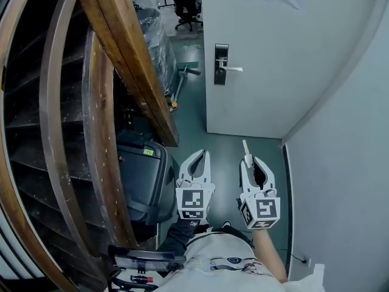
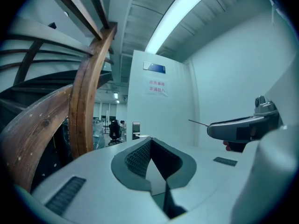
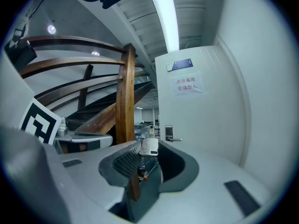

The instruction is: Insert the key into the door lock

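Observation:
A white door [image 1: 285, 59] stands ahead with a black lock plate and silver lever handle [image 1: 222, 66]; the lock [image 3: 169, 133] also shows small in the right gripper view. My right gripper [image 1: 250, 160] is shut on the key [image 1: 246, 150], whose thin blade sticks out past the tips toward the door. In the right gripper view the key [image 3: 149, 146] sits flat between the jaws. My left gripper [image 1: 200, 155] is shut with nothing in it, side by side with the right one. Both grippers are well short of the door.
A curved wooden stair rail [image 1: 124, 59] and dark steps [image 1: 36, 120] fill the left. A black bin [image 1: 143, 172] stands just left of my left gripper. A white wall [image 1: 346, 181] runs along the right. Office chairs [image 1: 185, 5] stand beyond the door's edge.

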The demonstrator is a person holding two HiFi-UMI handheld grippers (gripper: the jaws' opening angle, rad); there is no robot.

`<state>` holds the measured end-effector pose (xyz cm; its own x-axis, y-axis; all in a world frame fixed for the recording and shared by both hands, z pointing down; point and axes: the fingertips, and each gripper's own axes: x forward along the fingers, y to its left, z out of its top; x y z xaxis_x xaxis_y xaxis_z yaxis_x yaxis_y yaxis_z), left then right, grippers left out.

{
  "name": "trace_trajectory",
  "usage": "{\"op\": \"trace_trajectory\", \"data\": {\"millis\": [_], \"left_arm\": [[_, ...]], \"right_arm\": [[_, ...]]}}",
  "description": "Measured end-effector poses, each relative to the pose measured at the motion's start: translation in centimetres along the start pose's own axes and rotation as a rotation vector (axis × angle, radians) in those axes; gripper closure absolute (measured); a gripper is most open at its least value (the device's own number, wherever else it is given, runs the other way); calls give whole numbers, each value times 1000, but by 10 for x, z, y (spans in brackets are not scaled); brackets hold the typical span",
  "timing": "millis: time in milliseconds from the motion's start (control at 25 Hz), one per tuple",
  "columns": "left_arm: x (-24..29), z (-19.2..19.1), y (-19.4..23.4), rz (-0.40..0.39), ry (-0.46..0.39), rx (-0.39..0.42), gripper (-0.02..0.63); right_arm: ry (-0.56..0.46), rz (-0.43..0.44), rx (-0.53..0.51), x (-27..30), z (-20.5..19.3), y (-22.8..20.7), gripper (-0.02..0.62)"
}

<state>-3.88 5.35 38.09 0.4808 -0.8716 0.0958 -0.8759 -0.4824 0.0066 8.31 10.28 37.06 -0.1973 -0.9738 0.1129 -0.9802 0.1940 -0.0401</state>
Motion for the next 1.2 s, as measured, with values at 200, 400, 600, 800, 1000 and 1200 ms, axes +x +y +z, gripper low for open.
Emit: {"op": "trace_trajectory", "data": {"millis": [200, 400, 600, 800, 1000, 1200], "left_arm": [[-7, -13, 9, -14, 23, -7, 601], [-7, -24, 23, -5, 43, -23, 601], [6, -28, 29, -9, 53, -27, 601], [38, -30, 41, 0, 56, -37, 601], [85, -25, 56, 27, 51, -25, 601], [147, -19, 66, 48, 49, -19, 601]], "right_arm": [[4, -12, 3, 6, -5, 7, 476], [9, -21, -7, 13, -8, 10, 477], [26, -28, -8, 27, -13, 4, 476], [18, -15, -9, 66, -14, -9, 476], [9, 10, -8, 114, -11, -27, 476], [8, 33, 2, 170, -9, -55, 476]]}}
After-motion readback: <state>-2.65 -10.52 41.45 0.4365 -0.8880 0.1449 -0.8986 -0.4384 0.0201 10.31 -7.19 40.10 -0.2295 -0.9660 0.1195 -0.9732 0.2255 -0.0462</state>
